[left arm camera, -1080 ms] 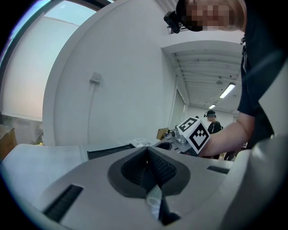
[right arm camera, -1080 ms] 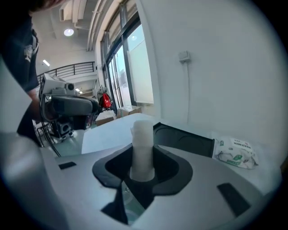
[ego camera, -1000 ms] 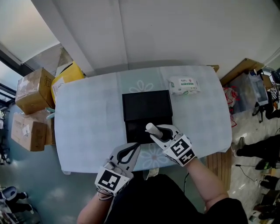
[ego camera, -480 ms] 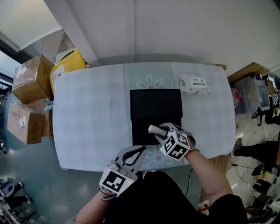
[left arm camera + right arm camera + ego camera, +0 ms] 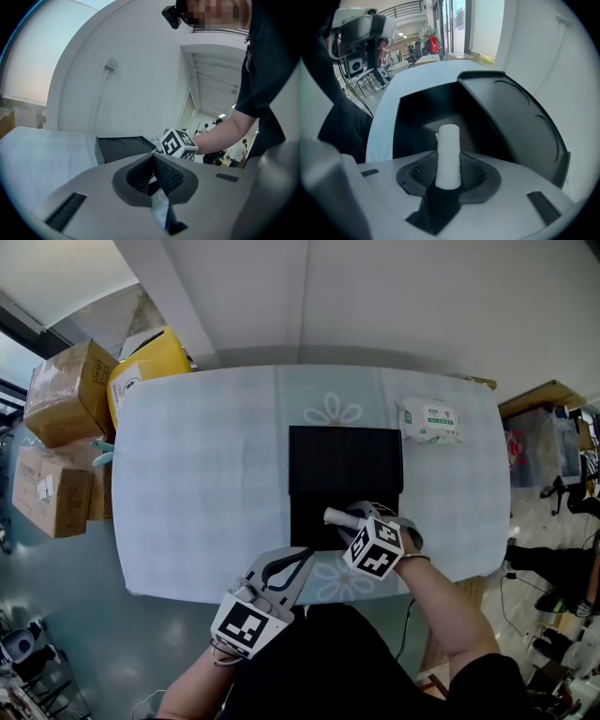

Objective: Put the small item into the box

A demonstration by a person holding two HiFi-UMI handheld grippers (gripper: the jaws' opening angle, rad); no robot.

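Observation:
A black box lies open in the middle of the table, its lid flat behind it. My right gripper hovers over the box's near part, shut on a small white roll that sticks out to the left. In the right gripper view the white roll stands between the pads above the box's dark inside, with the lid on the right. My left gripper stays at the table's front edge, left of the box, shut with nothing in it. Its own view shows the box.
A pack of wipes lies at the table's back right. Cardboard boxes and a yellow box stand on the floor past the left edge. The flowered cloth covers the table.
My right gripper has turned to point more leftward and moved a little further over the box, the white roll still in it. The left gripper has barely moved.

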